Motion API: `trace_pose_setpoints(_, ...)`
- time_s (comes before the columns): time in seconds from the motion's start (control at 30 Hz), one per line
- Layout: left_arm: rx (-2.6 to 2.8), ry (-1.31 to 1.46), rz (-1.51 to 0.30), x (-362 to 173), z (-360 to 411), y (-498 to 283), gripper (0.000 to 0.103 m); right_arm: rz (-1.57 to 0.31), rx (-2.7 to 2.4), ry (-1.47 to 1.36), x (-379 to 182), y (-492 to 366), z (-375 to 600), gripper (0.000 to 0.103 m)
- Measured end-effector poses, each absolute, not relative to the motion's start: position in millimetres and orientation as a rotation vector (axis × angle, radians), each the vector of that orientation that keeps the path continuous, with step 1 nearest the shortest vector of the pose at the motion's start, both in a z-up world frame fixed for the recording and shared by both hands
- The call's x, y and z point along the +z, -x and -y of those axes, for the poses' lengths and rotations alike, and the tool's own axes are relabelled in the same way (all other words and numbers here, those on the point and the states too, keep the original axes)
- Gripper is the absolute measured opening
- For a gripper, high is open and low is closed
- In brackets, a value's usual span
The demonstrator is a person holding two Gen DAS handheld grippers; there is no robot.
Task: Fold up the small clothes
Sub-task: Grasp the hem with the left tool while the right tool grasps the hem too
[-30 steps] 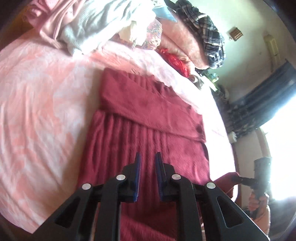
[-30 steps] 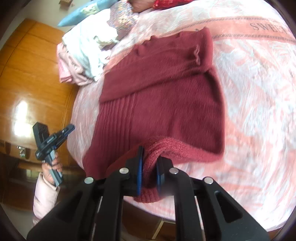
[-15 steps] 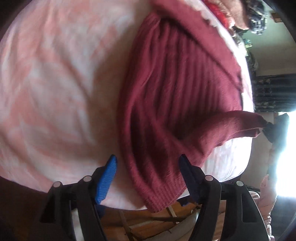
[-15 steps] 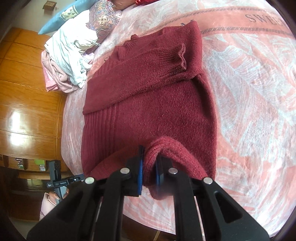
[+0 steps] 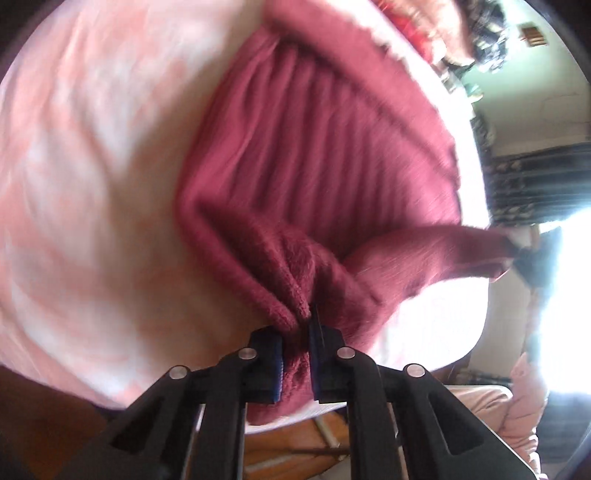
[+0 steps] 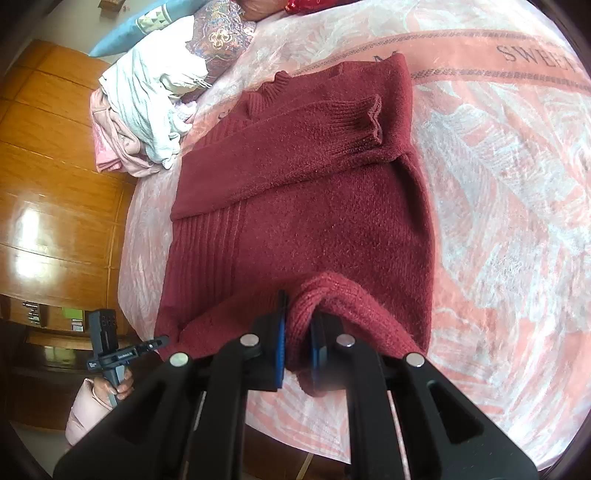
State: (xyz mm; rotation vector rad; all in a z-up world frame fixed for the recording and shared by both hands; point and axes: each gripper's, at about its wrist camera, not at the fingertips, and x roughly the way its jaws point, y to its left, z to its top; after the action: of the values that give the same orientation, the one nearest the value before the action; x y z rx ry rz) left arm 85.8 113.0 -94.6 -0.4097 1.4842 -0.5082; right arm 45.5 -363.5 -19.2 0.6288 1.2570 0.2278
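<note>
A dark red knitted sweater (image 6: 314, 206) lies flat on a pink patterned bed, one sleeve (image 6: 295, 147) folded across its chest. My right gripper (image 6: 297, 332) is shut on the sweater's bottom hem at the near right corner and holds it lifted. My left gripper (image 5: 295, 339) is shut on the hem at the other bottom corner, at the bed's near edge; the sweater (image 5: 325, 155) is blurred in this view. The left gripper also shows far left in the right wrist view (image 6: 122, 350), and the right gripper at the far right of the left wrist view (image 5: 528, 258).
A pile of white and pink clothes (image 6: 147, 107) and patterned pillows (image 6: 218, 33) lie at the head of the bed. Wooden wardrobe doors (image 6: 55, 166) stand on the left. The bedspread (image 6: 509, 184) stretches to the right. A bright window and dark curtain (image 5: 539, 184) are beyond.
My left gripper dropped to the sweater's bottom corner, opened wide, then shut on the hem. My right gripper kept its hold on the hem and lifted it slightly.
</note>
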Motion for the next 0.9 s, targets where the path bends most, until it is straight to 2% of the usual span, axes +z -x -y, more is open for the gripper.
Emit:
trace_pose_setpoints(0.23, -0.512, 0.544, -1.227, -24.6, -116.5, -146.1, 0.010, -1.216, 0.217, -0.625, -3.3, -62.8, 368.6, 0.008)
trace_pose_setpoints(0.33, -0.500, 0.566, -1.155, -10.6, -109.4, -176.0, 0.010, -1.190, 0.196, -0.651, 3.5, -75.3, 377.1, 0.008)
trace_pose_setpoints(0.47, -0.436, 0.566, -1.109, -14.3, -98.9, -218.4, 0.009, -1.167, 0.134, -0.677, 3.7, -100.2, 395.5, 0.008)
trace_pose_setpoints(0.6, -0.359, 0.561, -1.091, -38.6, -103.2, -254.4, 0.009, -1.186, 0.051, -0.712, -19.0, -129.9, 419.0, 0.008)
trace_pose_setpoints(0.67, -0.327, 0.561, -1.126, -64.6, -100.2, -273.7, 0.009, -1.225, 0.020, -0.721, -38.4, -141.4, 427.1, 0.014)
trace_pose_setpoints(0.7, -0.312, 0.566, -1.161, -77.2, -99.8, -280.4, 0.011, -1.238, -0.011, -0.710, -47.9, -146.0, 431.3, 0.016)
trace_pose_setpoints(0.77, -0.284, 0.635, -1.239, -100.6, -105.8, -293.3, 0.026, -1.261, -0.047, -0.688, -60.7, -150.8, 437.9, 0.018)
trace_pose_setpoints(0.8, -0.287, 0.692, -1.261, -107.7, -111.3, -296.7, 0.028, -1.269, -0.055, -0.697, -65.7, -151.3, 442.5, 0.026)
trace_pose_setpoints(0.83, -0.297, 0.756, -1.280, -112.7, -117.8, -300.0, 0.033, -1.264, -0.071, -0.697, -67.3, -149.9, 446.8, 0.029)
trace_pose_setpoints(0.9, -0.318, 0.798, -1.296, -111.2, -124.7, -302.8, 0.036, -1.256, -0.099, -0.630, -63.4, -148.5, 450.7, 0.030)
